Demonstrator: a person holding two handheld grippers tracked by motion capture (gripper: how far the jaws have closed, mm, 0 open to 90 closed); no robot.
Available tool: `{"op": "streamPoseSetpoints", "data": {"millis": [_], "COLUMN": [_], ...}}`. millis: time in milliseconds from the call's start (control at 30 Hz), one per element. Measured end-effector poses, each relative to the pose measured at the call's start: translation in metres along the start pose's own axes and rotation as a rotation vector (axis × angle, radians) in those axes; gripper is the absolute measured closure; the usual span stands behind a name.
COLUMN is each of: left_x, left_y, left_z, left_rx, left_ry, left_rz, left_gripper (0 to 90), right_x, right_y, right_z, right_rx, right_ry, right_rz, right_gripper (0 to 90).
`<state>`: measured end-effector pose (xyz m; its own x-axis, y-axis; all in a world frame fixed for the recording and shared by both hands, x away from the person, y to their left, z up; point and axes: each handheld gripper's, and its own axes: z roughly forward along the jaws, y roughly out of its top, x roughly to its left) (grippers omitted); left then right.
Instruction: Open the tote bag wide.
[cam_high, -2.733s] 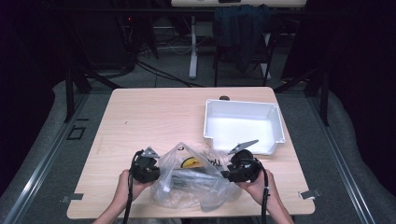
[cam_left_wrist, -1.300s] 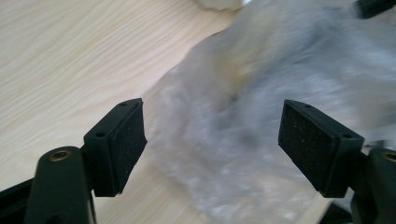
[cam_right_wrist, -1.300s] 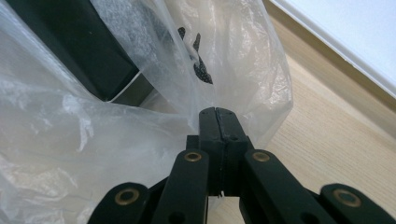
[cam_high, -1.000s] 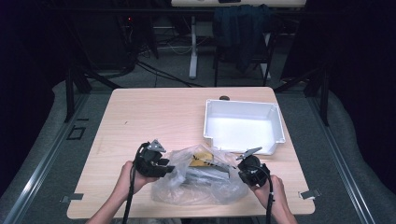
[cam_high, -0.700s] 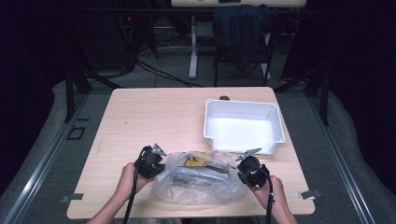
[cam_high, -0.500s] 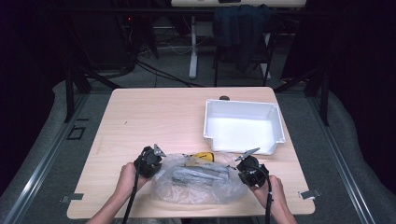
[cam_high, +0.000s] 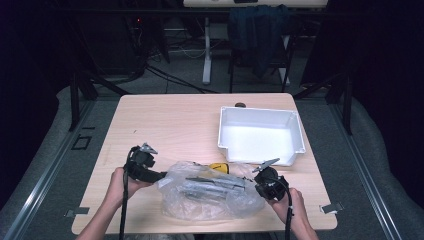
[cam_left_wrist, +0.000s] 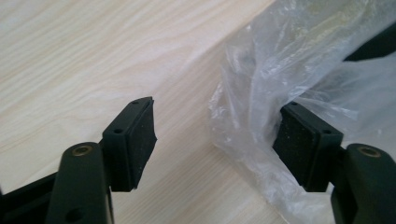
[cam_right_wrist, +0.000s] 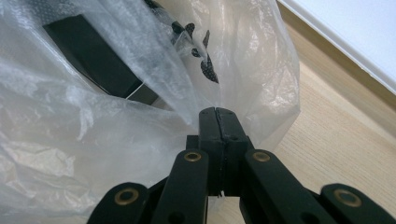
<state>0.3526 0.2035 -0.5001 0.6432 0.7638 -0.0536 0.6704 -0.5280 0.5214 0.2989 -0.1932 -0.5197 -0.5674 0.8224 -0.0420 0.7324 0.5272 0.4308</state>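
So from the high view, one clear plastic bag (cam_high: 210, 195) with grey and yellow stuff inside lies on the table (cam_high: 175, 125) between two hand-held grippers, near one white bin (cam_high: 260, 135). Left gripper view: the left hand-held gripper (cam_left_wrist: 215, 140) has just been opening, jaws apart, bag edge draped over one pad (cam_left_wrist: 299, 144). Right gripper view: the right hand-held gripper (cam_right_wrist: 218, 122) is pinched tight on the bag.

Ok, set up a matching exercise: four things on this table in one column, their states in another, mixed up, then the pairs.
1. left hand-held gripper
2. right hand-held gripper
3. tray
4. bag

a. white, nothing in it
b. jaws apart, one pad against the film
c. clear, lying flat with dark items inside
d. jaws pinched on the film

Pairs: 1-b, 2-d, 3-a, 4-c
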Motion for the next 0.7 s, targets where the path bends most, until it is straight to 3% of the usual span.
{"op": "streamPoseSetpoints", "data": {"millis": [133,200,300,400,467,533,667,700], "left_x": [0.002,0.001,-0.002,-0.006,-0.006,-0.002,0.007,0.006], "left_y": [0.001,0.001,0.002,0.003,0.001,-0.003,-0.007,-0.006], "left_z": [-0.008,-0.005,-0.004,-0.009,-0.011,-0.014,-0.025,-0.03], "left_rx": [0.004,0.023,0.001,0.001,0.035,0.05,0.016,-0.005], "left_ry": [0.02,-0.01,-0.091,-0.114,-0.058,-0.032,-0.013,-0.002], "left_rz": [0.002,0.01,0.026,0.043,0.057,0.047,0.002,-0.008], "left_gripper": [26.3,24.6,20.8,18.7,18.4,17.7,16.7,16.7], "right_x": [0.003,0.003,0.003,0.001,-0.001,-0.001,-0.001,0.002], "right_y": [0.001,0.001,0.001,0.0,0.0,0.0,0.0,-0.002], "right_z": [-0.001,-0.001,-0.001,-0.002,-0.002,-0.001,-0.002,0.001], "right_rx": [-0.02,-0.009,-0.024,-0.017,-0.005,-0.015,-0.016,-0.07], "right_ry": [0.006,0.005,0.012,0.009,0.008,0.011,0.004,0.014], "right_rz": [0.013,0.003,0.015,0.009,0.004,0.014,0.007,0.049], "right_gripper": [90.0,90.0,90.0,90.0,90.0,90.0,90.0,90.0]}}
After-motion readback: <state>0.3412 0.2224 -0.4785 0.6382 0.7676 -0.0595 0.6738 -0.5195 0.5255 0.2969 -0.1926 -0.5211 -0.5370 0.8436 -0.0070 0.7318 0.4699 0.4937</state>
